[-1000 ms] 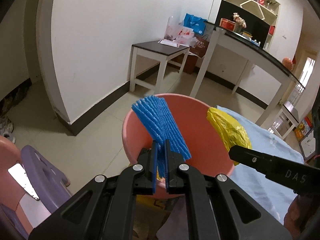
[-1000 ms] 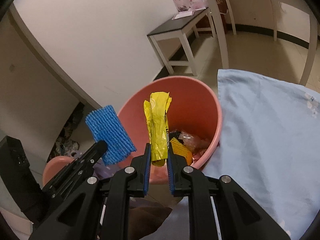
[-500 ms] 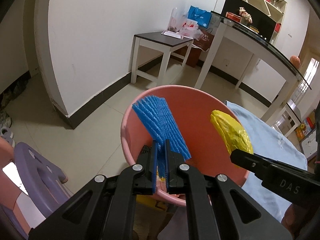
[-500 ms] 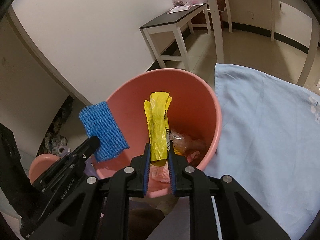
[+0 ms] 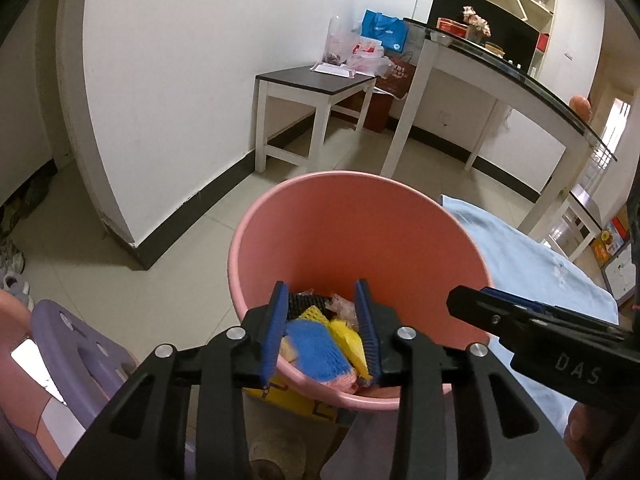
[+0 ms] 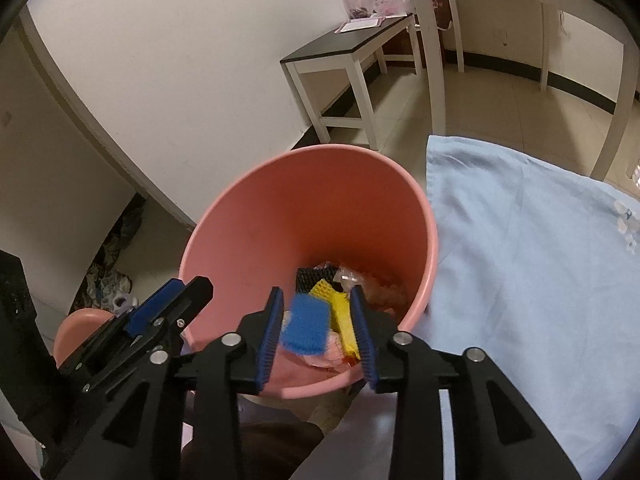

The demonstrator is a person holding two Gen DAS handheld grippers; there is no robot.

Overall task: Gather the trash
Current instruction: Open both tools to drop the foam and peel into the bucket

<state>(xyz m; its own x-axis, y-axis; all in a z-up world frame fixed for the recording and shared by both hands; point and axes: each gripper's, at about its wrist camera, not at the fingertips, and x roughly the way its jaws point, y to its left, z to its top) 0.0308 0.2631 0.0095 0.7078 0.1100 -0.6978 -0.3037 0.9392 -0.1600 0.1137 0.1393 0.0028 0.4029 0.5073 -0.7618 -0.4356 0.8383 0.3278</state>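
A pink bucket (image 5: 360, 216) stands on the floor; it also shows in the right wrist view (image 6: 312, 200). Inside it lie a blue foam net (image 5: 316, 344), a yellow wrapper (image 5: 348, 336) and other scraps. In the right wrist view the blue net (image 6: 306, 326) is blurred and the yellow wrapper (image 6: 344, 320) is beside it. My left gripper (image 5: 322, 332) is open and empty over the bucket's near rim. My right gripper (image 6: 316, 328) is open and empty above the bucket too. Each gripper shows in the other's view: the right one (image 5: 520, 320), the left one (image 6: 160, 312).
A light blue cloth (image 6: 540, 260) covers a surface right of the bucket. A purple stool (image 5: 68, 344) stands at the left. A small dark-topped table (image 5: 316, 80) and a long white desk (image 5: 500, 76) stand by the far wall. Shoes (image 6: 108, 272) lie on the floor.
Both grippers opened over the bucket. The blue foam net left the left gripper and the yellow wrapper left the right one; both are down inside the bucket now.
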